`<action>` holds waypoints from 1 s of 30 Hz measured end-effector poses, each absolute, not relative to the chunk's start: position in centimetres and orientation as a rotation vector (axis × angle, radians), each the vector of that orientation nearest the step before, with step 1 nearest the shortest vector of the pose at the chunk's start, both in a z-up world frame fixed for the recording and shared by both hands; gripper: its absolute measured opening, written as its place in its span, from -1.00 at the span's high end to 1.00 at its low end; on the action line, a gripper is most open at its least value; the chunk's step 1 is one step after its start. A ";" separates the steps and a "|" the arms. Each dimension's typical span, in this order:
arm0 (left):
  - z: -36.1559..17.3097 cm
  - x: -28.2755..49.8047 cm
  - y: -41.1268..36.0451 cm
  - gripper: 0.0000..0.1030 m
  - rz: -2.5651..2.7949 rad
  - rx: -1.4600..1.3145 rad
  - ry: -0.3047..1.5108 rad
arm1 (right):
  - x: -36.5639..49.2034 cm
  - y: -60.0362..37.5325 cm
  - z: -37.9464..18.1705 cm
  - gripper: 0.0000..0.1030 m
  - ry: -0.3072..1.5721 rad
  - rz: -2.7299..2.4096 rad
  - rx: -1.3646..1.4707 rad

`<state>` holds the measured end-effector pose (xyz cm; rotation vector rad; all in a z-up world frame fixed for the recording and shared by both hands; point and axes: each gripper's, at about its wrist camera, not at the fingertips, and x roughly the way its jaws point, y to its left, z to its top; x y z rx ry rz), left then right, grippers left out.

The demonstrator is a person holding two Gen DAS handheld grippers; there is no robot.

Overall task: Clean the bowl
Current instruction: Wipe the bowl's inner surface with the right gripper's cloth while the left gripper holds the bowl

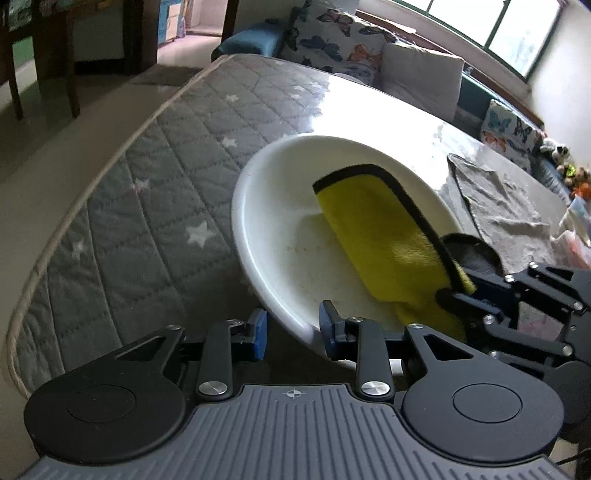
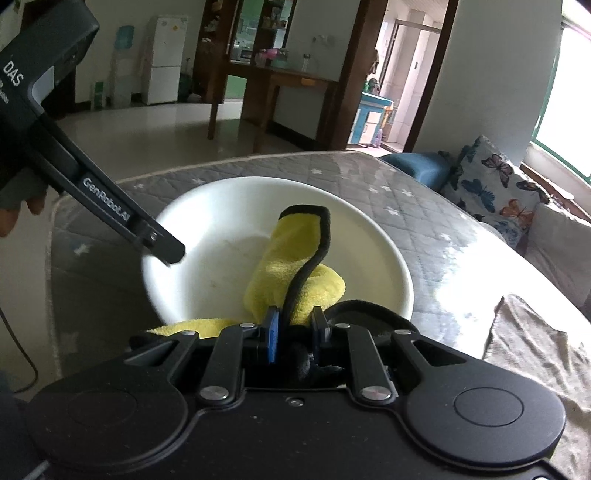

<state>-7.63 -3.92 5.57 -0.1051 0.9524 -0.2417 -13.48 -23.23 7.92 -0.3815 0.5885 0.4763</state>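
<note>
Right at the centre sits the white bowl (image 1: 295,236), tipped up on its edge above a grey quilted mattress (image 1: 122,229) printed with small white stars. Its inside shows faint brownish specks on the bottom. A yellow cloth (image 1: 384,236) with a black border lies folded inside the bowl, running from the middle of the bottom out over the rim.

The left gripper (image 1: 293,334) holds the bowl by its rim: one blue-padded finger is outside the wall and the other inside, pinching the edge. In the right wrist view the same tool reaches in from the upper left, its tip on the rim, and part of a hand (image 2: 14,206) shows at the left edge. The right gripper (image 2: 295,321) is clamped on the cloth, its two fingers drawn close with the black-edged fold squeezed between them just over the bowl's near rim.

Beyond the bowl, a crumpled grey towel (image 1: 495,206) lies on the mattress. Pillows with butterfly prints (image 1: 332,33) lean along the far side under a window (image 1: 517,33), and a few soft toys (image 1: 561,162) sit at the end. In the right wrist view a wooden table (image 2: 280,88) and a white fridge (image 2: 164,59) stand across the tiled floor.
</note>
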 end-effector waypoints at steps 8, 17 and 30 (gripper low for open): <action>5.6 -4.5 -4.5 0.50 -0.250 -0.012 0.929 | -12.3 -23.7 7.4 0.64 0.588 0.422 -0.421; 5.0 -1.4 -4.4 0.55 -0.254 -0.025 0.949 | -11.3 -24.0 7.0 0.64 0.589 0.367 -0.439; 4.9 -4.0 -4.0 0.51 -0.263 -0.174 0.989 | -12.0 -23.2 7.3 0.64 0.618 0.381 -0.399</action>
